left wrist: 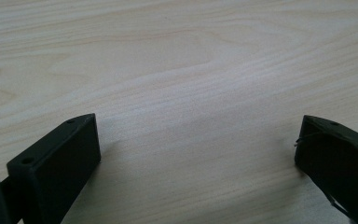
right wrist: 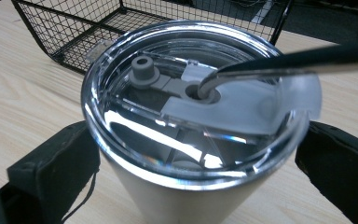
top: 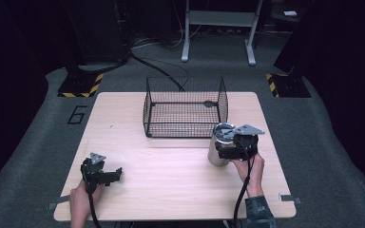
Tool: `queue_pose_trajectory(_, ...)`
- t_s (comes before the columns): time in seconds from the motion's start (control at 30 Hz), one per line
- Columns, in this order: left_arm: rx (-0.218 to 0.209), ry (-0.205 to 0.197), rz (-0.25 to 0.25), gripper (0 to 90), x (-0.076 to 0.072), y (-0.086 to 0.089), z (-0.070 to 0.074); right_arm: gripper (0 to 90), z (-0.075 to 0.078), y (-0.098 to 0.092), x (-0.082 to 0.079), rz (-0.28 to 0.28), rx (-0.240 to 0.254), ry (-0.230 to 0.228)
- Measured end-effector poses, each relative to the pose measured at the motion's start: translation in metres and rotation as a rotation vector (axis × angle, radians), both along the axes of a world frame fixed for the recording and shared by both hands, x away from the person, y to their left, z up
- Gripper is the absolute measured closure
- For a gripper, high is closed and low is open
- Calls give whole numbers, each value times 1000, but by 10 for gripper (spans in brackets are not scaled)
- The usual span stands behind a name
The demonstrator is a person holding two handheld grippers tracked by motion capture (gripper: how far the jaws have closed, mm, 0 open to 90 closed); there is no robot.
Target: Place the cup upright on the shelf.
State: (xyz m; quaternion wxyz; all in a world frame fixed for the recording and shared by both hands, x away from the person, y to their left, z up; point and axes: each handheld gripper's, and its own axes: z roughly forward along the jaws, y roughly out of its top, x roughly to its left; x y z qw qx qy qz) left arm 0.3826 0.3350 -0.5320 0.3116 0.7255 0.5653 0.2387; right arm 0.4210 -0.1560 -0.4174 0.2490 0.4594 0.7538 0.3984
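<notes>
At about eight o'clock on the table (top: 171, 190), the left gripper (top: 115, 173) is resting low over bare wood, its jaws standing wide apart with nothing between them; in the left gripper view the two black fingers (left wrist: 56, 163) are flanking plain wood grain.

Moving right, the wire basket (top: 185, 108) is sitting at twelve o'clock, with nothing visible inside it.

At roughly four o'clock, just in front of the basket's right corner, the steel tumbler (top: 218, 145) is standing upright on the table. The right gripper (top: 228, 151) is sitting around its body, a jaw on either flank just under the rim; whether the pads are actually pressing the wall I cannot tell.

Judging from this, the reach is done or nearly so; firming the grasp, lifting and any placing are still ahead.

The tumbler's long axis is running vertically, its clear lid (right wrist: 200, 93) facing up. A metal straw (right wrist: 279, 63) is leaning out of the lid hole.
</notes>
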Motion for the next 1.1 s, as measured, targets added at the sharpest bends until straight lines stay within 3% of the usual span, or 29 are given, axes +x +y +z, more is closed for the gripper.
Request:
queue_pose_trajectory(0.23, 2, -4, -1, 1, 0, 0, 0, 0, -1, 7, 10, 11, 0, 5)
queue_pose_trajectory(0.5, 2, -4, -1, 0, 0, 0, 0, 0, 0, 9, 13, -12, 29, -21)
queue_pose_trajectory(1.1, 2, -4, -1, 1, 0, 0, 0, 34, 1, 12, 10, -36, 30, -48)
